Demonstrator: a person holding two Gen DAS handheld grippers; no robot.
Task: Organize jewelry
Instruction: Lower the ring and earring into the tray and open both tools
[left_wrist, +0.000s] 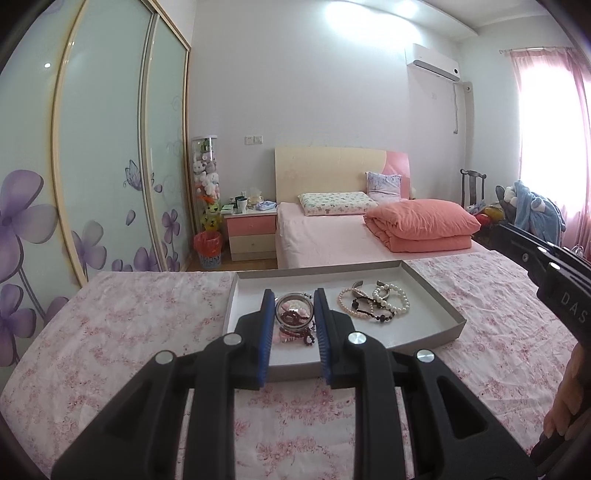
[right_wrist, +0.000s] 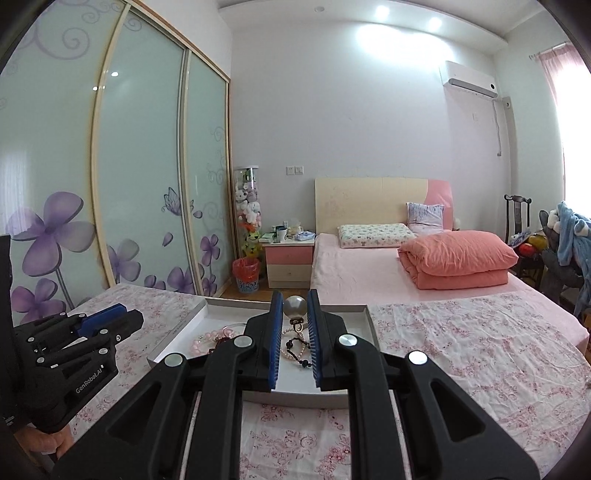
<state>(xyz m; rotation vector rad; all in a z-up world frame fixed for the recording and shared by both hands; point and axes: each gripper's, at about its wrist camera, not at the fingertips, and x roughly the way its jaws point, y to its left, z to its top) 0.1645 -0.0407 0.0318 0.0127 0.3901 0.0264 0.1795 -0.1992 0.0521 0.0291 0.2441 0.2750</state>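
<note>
- My left gripper (left_wrist: 294, 295) hovers over the near-left part of the white tray (left_wrist: 436, 295), its blue-padded fingers (left_wrist: 266, 306) parted with a moderate gap between them.
- Seen through that gap is a clear glass bangle (left_wrist: 293, 310), lying in the tray on a tangle of dark red beads (left_wrist: 303, 334). The pads flank it on either side, but I cannot tell whether they touch it or sit above it.
- To the right of the bangle, in the same tray, lies a heap of jewelry: a white pearl bracelet (left_wrist: 397, 301), a pale pink pearl strand (left_wrist: 347, 304) and a string of dark beads (left_wrist: 373, 314), all overlapping.
- My right gripper (right_wrist: 294, 306) is over the near edge of the tray (right_wrist: 364, 321), jaws apart by about the same gap as the left.
- Between its pads I see a round silvery ball (right_wrist: 294, 306) with a small clasp hanging below it; whether the pads press on it or merely frame it, I cannot tell.
- Below the ball, the pearl strand (right_wrist: 291, 350) and dark beads (right_wrist: 295, 345) lie on the tray floor; pink beads (right_wrist: 203, 341) show further left.
- The tray rests on a pink floral sheet (left_wrist: 147, 317) spread over the near bed.
- From the right wrist view, my left gripper (right_wrist: 110, 317) shows at the left edge, beside the tray.
</note>
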